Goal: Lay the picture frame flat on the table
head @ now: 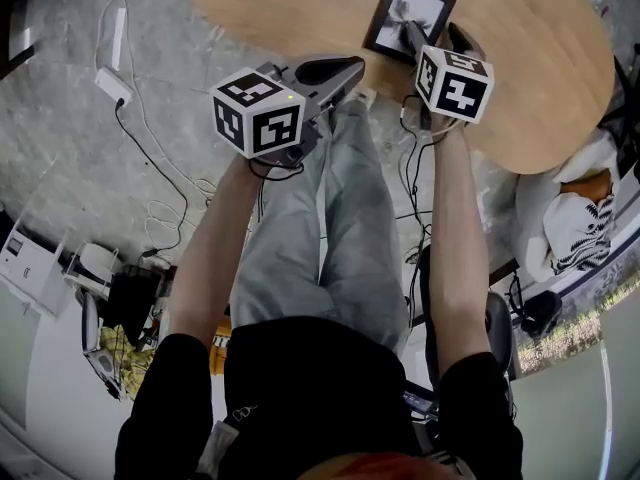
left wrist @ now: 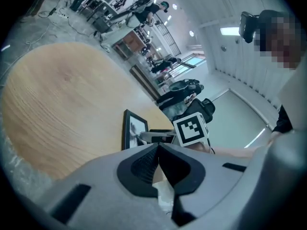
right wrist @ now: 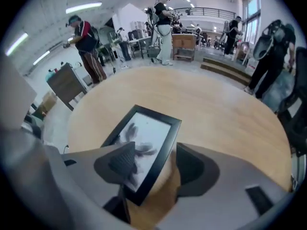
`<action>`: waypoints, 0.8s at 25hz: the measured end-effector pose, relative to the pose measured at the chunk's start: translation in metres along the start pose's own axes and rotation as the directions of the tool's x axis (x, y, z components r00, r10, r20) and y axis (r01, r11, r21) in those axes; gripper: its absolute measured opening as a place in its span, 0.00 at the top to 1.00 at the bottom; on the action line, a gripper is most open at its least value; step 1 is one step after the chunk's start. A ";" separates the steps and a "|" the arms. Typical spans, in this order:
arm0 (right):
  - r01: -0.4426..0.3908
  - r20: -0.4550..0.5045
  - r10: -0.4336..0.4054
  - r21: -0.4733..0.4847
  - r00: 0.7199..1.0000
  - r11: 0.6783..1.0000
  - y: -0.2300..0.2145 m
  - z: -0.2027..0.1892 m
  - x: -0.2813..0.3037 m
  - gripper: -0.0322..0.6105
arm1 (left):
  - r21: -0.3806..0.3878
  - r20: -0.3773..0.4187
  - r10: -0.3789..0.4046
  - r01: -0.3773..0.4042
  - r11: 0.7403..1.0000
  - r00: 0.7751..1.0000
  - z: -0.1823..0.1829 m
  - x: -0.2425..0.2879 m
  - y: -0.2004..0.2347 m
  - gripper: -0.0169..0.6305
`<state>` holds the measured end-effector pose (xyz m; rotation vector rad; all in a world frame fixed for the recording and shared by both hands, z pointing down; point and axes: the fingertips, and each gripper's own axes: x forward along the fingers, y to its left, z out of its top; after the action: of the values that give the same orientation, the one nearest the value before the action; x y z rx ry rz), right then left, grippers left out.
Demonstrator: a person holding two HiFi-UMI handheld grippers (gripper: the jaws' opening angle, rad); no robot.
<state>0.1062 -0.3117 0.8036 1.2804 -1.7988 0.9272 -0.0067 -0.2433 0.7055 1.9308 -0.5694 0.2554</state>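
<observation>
Two grippers worked at the near rim of a round wooden table [head: 530, 58], and most of its top beyond them lay bare, with wide room to the far side and to both flanks. One picture frame [head: 408, 13] sat close to that near rim, face up on the wood and flat as far as could be told, with its long sides running away from the person. Its near corner pointed back toward the table's edge. Off the table to the left, the grey floor [head: 60, 148] carried loose cables [head: 160, 173] and a power strip [head: 113, 86]. To the right a heap of bags [head: 575, 213] lay beside the rim.

The right gripper [head: 412, 36] reached over the frame with its jaws spread wide. Seen from its own camera, the left jaw hung over the glass and the right jaw stood just outside the frame's right side, so the near end of the frame lay between them without being pinched.

The left gripper [head: 352, 68] hung at the table's edge, just left of the frame and apart from it. Its jaws were pressed together with nothing between them.
</observation>
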 end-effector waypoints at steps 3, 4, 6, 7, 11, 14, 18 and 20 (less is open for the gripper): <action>0.030 -0.010 -0.030 -0.012 0.999 0.999 0.000 -0.009 -0.005 0.57 | -0.006 0.015 0.003 -0.003 1.000 1.000 0.002 -0.004 -0.005 0.96; 0.029 0.009 -0.029 -0.006 1.000 1.000 0.000 -0.009 -0.011 0.64 | -0.004 0.025 0.011 -0.011 1.000 1.000 0.004 -0.005 -0.006 0.96; 0.000 0.076 -0.001 0.023 0.997 1.000 0.003 -0.004 -0.026 0.89 | 0.012 0.052 0.045 -0.046 0.999 0.998 0.011 -0.008 -0.007 0.96; -0.043 0.112 0.038 0.042 0.993 0.998 0.010 0.000 -0.034 0.91 | 0.025 0.067 0.066 -0.068 0.997 0.996 0.015 -0.010 -0.008 0.96; -0.198 0.215 0.174 0.097 0.961 0.975 0.037 0.020 -0.075 0.93 | 0.092 0.100 0.106 -0.115 0.989 0.989 0.036 -0.018 -0.024 0.96; -0.233 0.274 0.196 0.109 0.942 0.966 0.047 0.041 -0.123 0.93 | 0.121 0.146 0.141 -0.159 0.980 0.979 0.059 -0.032 -0.057 0.96; -0.272 0.361 0.236 0.052 0.902 0.961 0.051 0.090 -0.203 0.93 | 0.160 0.258 0.203 -0.249 0.955 0.945 0.099 -0.057 -0.120 0.96; -0.271 0.433 0.235 0.021 0.870 0.962 0.046 0.123 -0.246 0.93 | 0.192 0.318 0.224 -0.293 0.937 0.921 0.122 -0.067 -0.154 0.96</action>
<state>0.1025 -0.3008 0.5245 1.4015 -2.3388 0.9161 0.0025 -0.2847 0.5023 2.1382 -1.0378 0.2147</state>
